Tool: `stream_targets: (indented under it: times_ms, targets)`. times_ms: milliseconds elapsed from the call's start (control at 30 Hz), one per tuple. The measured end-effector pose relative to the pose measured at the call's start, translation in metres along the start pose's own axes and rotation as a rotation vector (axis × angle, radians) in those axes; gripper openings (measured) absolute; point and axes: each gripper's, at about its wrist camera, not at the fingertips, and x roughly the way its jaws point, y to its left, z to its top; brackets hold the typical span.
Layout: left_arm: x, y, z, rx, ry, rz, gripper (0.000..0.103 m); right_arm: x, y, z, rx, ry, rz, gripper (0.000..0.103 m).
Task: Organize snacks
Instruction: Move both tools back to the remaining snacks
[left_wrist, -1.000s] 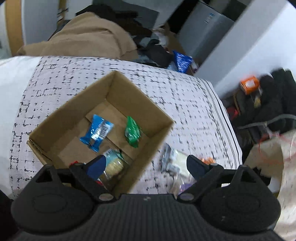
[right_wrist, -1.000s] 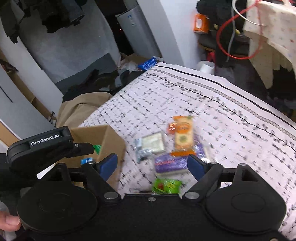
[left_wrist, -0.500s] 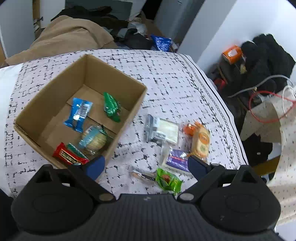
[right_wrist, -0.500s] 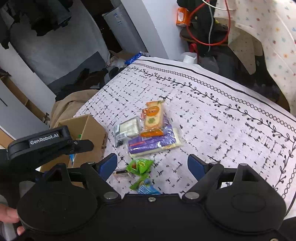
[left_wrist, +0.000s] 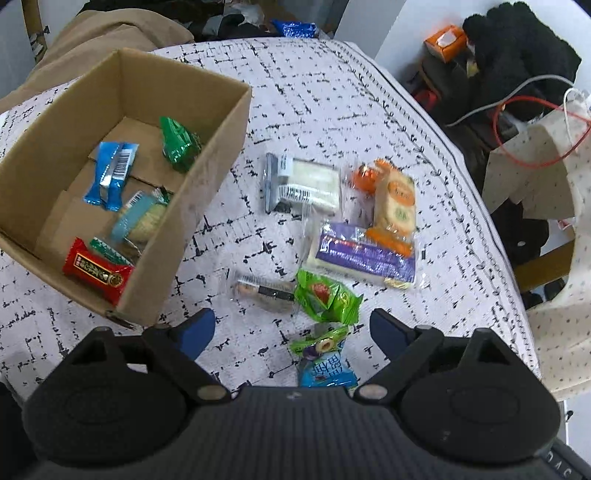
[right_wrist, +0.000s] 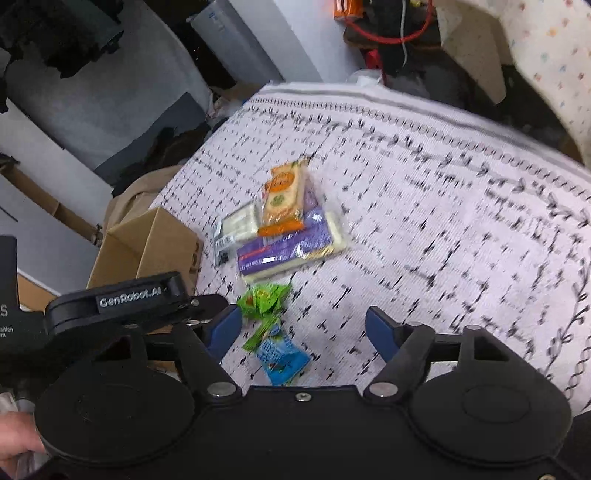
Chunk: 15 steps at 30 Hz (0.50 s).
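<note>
Now both views sit farther back than half a second ago, so a blue packet (left_wrist: 327, 369) that was out of the left view shows just before the left gripper (left_wrist: 291, 328).

Taking the cardboard box (left_wrist: 207, 206) as landmark, from left to right: inside it lie a glossy red wrapper (left_wrist: 96, 271), a blue foil bar (left_wrist: 110, 175), a clear-wrapped pale round cake (left_wrist: 142, 221) and a crinkled green packet (left_wrist: 179, 144). Right of the box, on the white black-flecked cloth of the desk (left_wrist: 332, 96), lie a small clear wrapper (left_wrist: 264, 290), a flat white square pack (left_wrist: 303, 182), a puffy green packet (left_wrist: 327, 295), a purple-banded slab (left_wrist: 364, 254) and an orange cracker pack (left_wrist: 395, 201) leaning across the slab.

The left gripper's blue-tipped fingers (left_wrist: 195, 328) are spread wide, holding nothing. The right gripper (right_wrist: 303, 325) hovers over the cloth right of the box, its fingers (right_wrist: 376, 325) likewise wide apart and empty.
</note>
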Motion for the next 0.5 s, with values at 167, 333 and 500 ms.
stream_targets:
  times_ms: [167, 333, 500]
  targets:
    - [0.009, 0.0, -0.003, -0.013, 0.024, -0.004, 0.08, 0.02, 0.003, -0.007, -0.014, 0.065, 0.013, 0.061]
    - [0.018, 0.002, -0.003, -0.043, 0.034, -0.008, 0.077, 0.037, 0.008, -0.01, -0.038, 0.104, 0.024, 0.057]
    - [0.02, 0.002, -0.001, -0.065, 0.023, -0.021, 0.077, 0.053, 0.012, -0.009, -0.048, 0.124, 0.038, 0.054]
